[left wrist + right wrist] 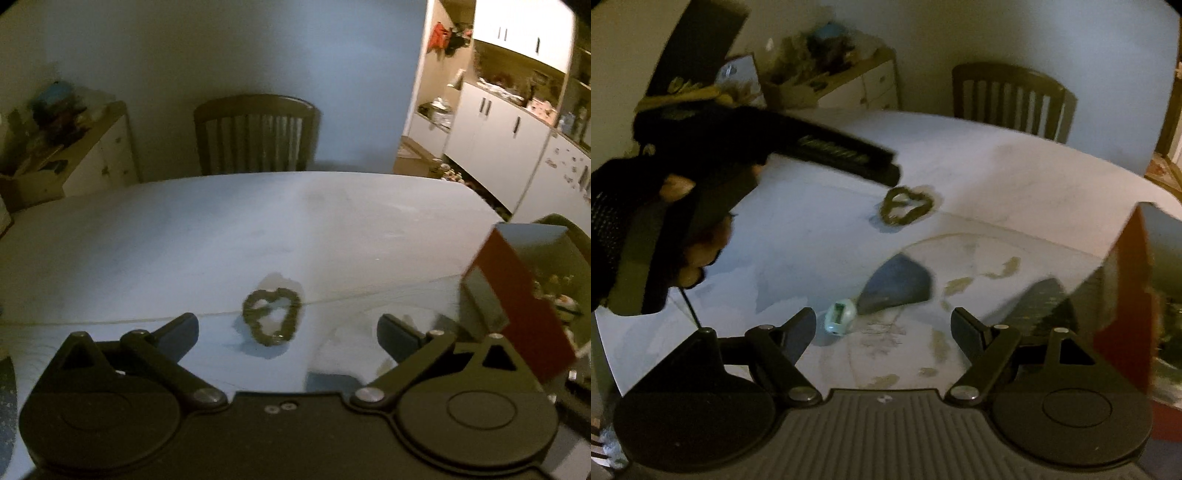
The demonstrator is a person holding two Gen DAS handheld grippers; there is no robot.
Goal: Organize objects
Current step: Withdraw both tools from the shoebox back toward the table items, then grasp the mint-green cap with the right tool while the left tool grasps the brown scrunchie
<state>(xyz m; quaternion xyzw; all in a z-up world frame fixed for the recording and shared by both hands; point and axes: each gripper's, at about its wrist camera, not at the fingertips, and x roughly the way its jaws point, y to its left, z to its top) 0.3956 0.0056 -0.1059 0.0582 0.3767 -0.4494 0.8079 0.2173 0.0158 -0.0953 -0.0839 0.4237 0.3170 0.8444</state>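
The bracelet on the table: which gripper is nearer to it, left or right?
Left. The left gripper is open right in front of the bracelet, which lies between its fingertips. The right gripper is open farther back, the bracelet well beyond its tips.

Table (221,229): smooth, glossy pale top. Chain loop (271,317): dull metal links. Chair (255,133): dark slatted wood. Box (517,295): matt red card. Gripper (882,328): matt black plastic, ribbed body.

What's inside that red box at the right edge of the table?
The red box is open. Through its opening the left wrist view shows a blurred jumble of small, pale and dark items. What they are, and anything deeper, is hidden by the box walls.
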